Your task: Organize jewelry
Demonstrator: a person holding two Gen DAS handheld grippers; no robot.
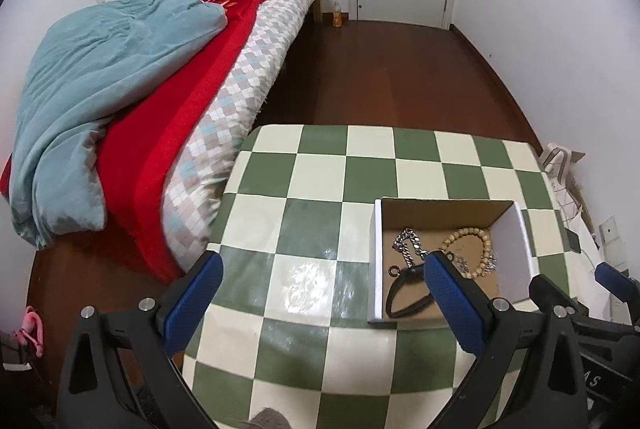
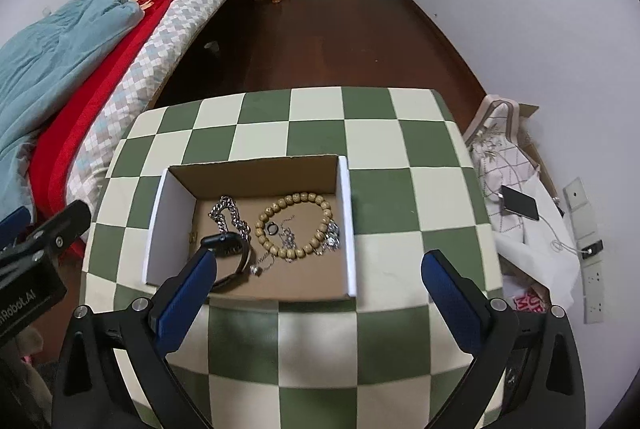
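Hovering over the checkered surface (image 2: 376,133), we hold the left gripper (image 1: 320,293) and right gripper (image 2: 316,283) with fingers spread wide and empty. The box (image 2: 347,213) sits near the front edge, so a nudge could tip it off. Inside, the bead bracelet (image 2: 316,205), chain (image 2: 230,215) and ring (image 2: 272,228) lie crowded and may snag together.

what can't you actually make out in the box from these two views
- Black watch: right wrist view, its near part sits behind the right gripper's left finger.
- Thin silver chain: right wrist view, too fine and tangled to count pieces.
- Small dark ring: too small for detail.
- Cardboard box: left wrist view, the left gripper's right finger covers its middle.
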